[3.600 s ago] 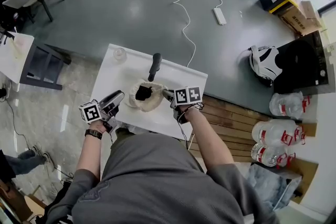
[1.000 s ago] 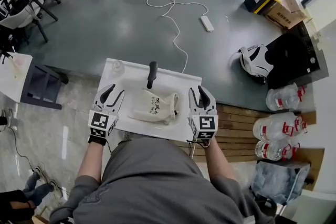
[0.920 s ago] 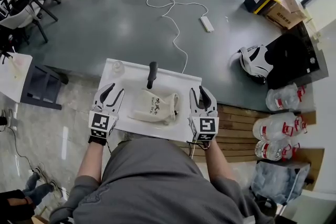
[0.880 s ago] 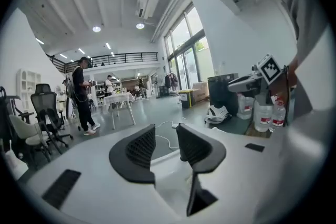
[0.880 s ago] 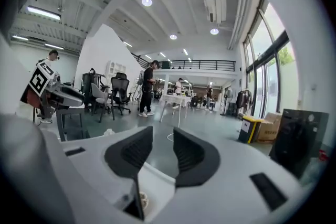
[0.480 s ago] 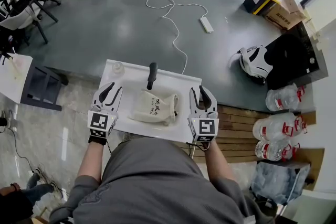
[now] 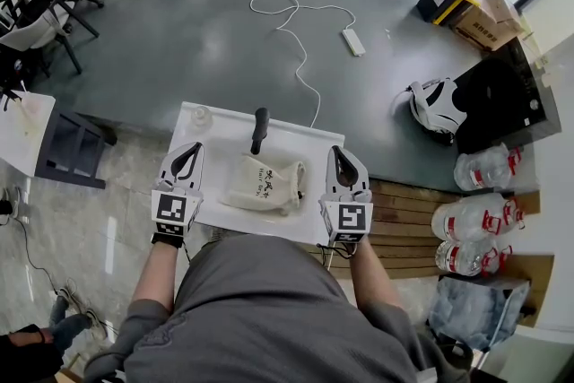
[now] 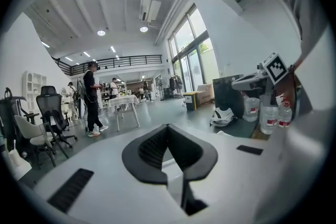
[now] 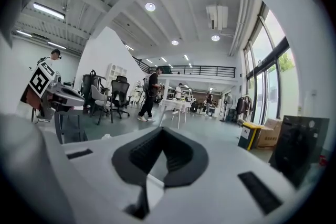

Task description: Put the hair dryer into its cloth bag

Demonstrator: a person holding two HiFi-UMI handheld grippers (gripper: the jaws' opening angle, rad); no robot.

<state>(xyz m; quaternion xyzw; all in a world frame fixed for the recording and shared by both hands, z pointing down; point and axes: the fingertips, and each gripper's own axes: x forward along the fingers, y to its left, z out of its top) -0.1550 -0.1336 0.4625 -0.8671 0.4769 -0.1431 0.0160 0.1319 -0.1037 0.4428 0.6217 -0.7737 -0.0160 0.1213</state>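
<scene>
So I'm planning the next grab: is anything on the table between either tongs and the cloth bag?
Nothing visible. Only bare white table lies between the left tongs and the cloth bag, and between the right tongs and it. Both tongs are shut and empty.

Right claw (image 9: 161,135) just closed, nothing between jaws.

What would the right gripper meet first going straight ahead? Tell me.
Nothing close: the right gripper, shut and empty, points past the table's far corner over open floor; depth is unclear.
</scene>
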